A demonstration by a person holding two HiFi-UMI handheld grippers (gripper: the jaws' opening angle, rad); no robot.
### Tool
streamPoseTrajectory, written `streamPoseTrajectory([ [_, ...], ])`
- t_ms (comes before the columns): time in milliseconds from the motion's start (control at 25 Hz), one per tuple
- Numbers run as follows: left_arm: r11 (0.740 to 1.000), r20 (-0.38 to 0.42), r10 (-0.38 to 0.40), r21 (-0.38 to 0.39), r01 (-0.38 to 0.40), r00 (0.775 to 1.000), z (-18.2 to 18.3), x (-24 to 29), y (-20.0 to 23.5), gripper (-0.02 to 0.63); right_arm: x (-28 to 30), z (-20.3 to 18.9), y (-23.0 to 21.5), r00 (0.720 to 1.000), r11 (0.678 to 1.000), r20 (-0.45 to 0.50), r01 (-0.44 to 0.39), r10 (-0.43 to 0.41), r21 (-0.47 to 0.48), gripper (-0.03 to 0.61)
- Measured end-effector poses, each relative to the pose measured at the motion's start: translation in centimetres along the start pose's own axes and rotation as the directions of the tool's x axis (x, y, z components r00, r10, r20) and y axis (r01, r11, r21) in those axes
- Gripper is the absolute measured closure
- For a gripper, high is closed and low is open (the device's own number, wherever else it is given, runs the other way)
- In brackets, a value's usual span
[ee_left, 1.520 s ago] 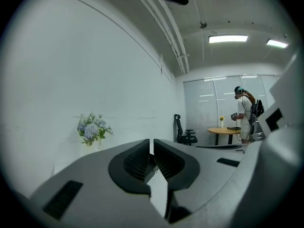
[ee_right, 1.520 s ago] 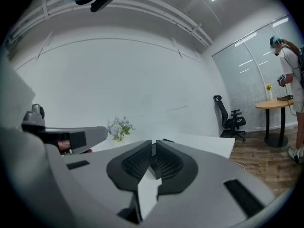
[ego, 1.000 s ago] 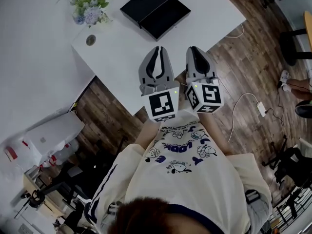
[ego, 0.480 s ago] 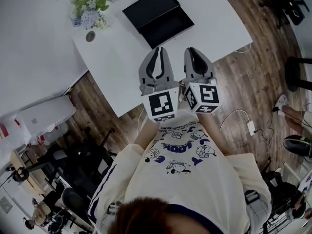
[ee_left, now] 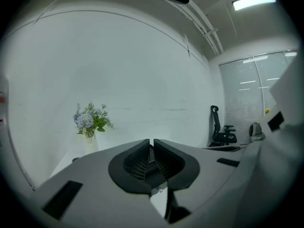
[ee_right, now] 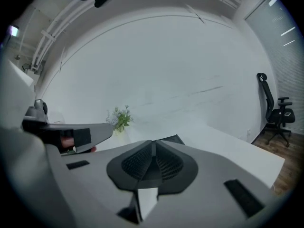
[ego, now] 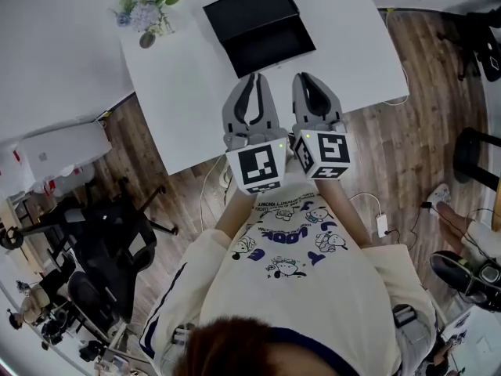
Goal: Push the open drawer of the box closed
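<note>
**While the drawer is still out, both grippers wait short of the box**

Since the drawer [ego: 272, 45] stands pulled out from the box [ego: 250, 8] toward the person, nothing of the task is done yet. The box lies on the white table [ego: 188, 92], with a vase of flowers [ego: 147, 12] well to its left. The left gripper [ego: 253, 78] and the right gripper [ego: 307, 78] are held side by side on the near side of the box, their tips just short of the drawer's front in the head view. How high above it they hang cannot be told. In each gripper view the jaws are pressed together with nothing between them, and both point level at the wall beyond the box. Only a dark edge of the box shows past the right gripper's tips. What is left, as I judge it, is the whole job: come down to the drawer's front and push it home.

Against the earlier frames, the drawer is just as far out. The grippers keep the same pose, and the box and table have turned squarer in the head view.
</note>
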State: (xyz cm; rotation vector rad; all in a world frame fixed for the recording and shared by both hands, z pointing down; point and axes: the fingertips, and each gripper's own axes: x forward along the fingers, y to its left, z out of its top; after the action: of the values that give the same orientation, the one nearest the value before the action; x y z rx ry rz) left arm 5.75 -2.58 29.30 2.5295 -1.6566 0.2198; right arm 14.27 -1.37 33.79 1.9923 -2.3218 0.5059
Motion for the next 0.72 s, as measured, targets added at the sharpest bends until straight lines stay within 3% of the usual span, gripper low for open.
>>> streamPoseTrajectory([
  [720, 0.987, -0.054, 0.15, -0.05, -0.153, 0.987, -2.3, 1.0, 0.4, 0.581, 2.2, -2.8, -0.7, 0.986, 0.991, -0.11, -0.131, 0.128, -0.02, 0.534],
])
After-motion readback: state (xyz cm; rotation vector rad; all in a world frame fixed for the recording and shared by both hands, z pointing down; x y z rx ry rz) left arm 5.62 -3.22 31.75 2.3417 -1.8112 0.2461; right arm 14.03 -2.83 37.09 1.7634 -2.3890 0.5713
